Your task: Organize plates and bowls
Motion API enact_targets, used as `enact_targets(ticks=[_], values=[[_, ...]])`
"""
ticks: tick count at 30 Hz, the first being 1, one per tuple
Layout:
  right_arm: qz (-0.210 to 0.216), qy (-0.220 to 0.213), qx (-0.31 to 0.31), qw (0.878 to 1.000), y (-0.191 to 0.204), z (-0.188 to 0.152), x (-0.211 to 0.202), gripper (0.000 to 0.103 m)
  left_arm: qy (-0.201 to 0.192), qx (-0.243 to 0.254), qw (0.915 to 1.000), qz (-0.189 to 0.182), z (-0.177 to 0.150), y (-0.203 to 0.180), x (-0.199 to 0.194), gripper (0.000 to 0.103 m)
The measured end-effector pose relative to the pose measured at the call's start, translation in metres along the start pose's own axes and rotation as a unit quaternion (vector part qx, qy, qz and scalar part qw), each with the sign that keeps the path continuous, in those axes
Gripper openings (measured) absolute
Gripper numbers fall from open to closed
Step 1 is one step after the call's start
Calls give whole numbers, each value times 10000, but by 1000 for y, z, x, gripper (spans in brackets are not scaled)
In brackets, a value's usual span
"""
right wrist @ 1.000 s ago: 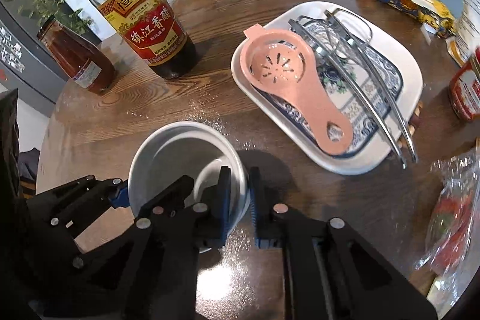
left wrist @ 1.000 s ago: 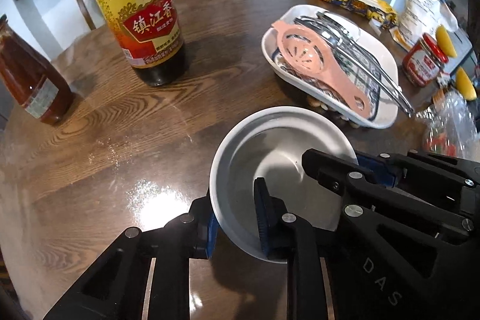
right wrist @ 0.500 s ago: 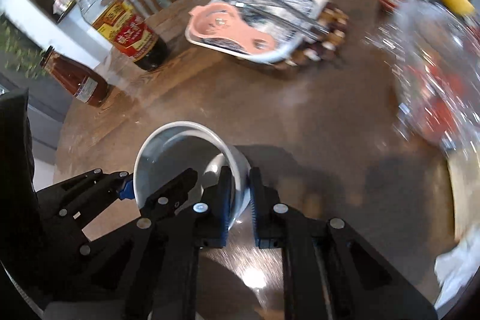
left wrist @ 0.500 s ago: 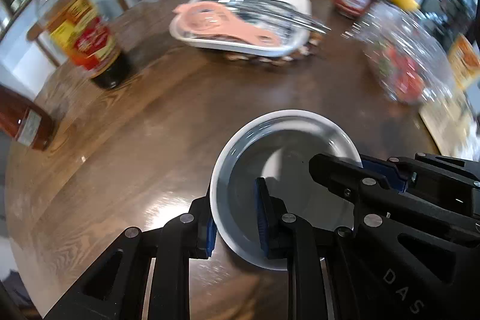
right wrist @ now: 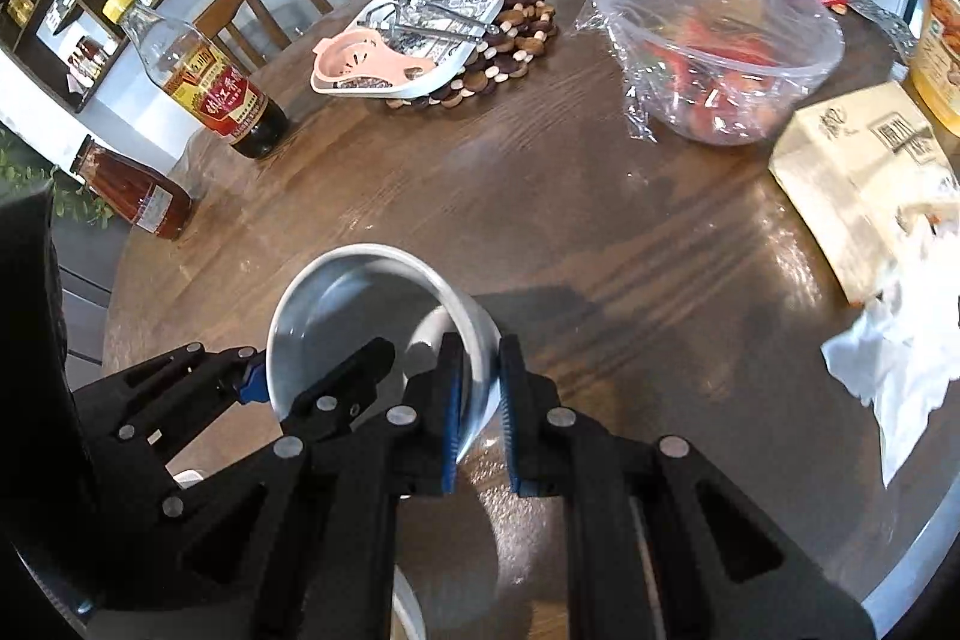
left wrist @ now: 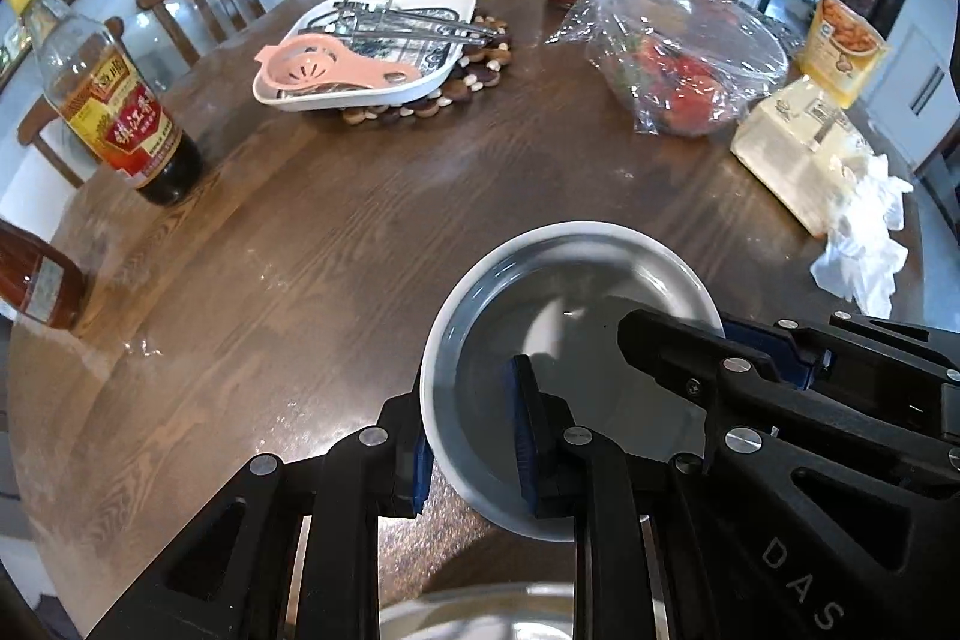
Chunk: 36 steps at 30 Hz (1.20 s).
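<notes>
White bowl (left wrist: 570,340), at lower centre of both wrist views, held over the wooden worktop (left wrist: 336,244) by opposite rims. Left gripper (left wrist: 468,436) is clamped on the near-left rim; right gripper (right wrist: 480,418) is pinched nearly closed on the right wall. Carrying it well likely calls for level, matched travel of both hands, clear of the covered glass bowl (right wrist: 720,40) at upper right.

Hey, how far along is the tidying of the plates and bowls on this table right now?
Nothing looks stacked yet. In hand: the white bowl is clamped by both the left gripper and the right gripper, each on opposite rim walls, above the wooden table. Left to do: set it down somewhere, and deal with the white rectangular plate carrying utensils on its beaded trivet.
</notes>
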State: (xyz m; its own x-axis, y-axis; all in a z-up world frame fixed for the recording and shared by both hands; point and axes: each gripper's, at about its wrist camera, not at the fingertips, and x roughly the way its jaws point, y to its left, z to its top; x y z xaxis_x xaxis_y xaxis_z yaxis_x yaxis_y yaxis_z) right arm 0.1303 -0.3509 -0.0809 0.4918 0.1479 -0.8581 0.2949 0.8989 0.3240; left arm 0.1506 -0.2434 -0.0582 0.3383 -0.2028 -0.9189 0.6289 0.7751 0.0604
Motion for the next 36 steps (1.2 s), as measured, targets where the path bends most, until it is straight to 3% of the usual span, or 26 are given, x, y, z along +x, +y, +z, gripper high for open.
enact_targets(ticks=[13,36], values=[[-1,-61,117,9999,1,-17,-9,13,-13,131,9999,5,-13,-4,-7,22],[60,-48,155,9998,-1,-16,-8,13,-6,89,10000,8,-12,-1,-4,22]])
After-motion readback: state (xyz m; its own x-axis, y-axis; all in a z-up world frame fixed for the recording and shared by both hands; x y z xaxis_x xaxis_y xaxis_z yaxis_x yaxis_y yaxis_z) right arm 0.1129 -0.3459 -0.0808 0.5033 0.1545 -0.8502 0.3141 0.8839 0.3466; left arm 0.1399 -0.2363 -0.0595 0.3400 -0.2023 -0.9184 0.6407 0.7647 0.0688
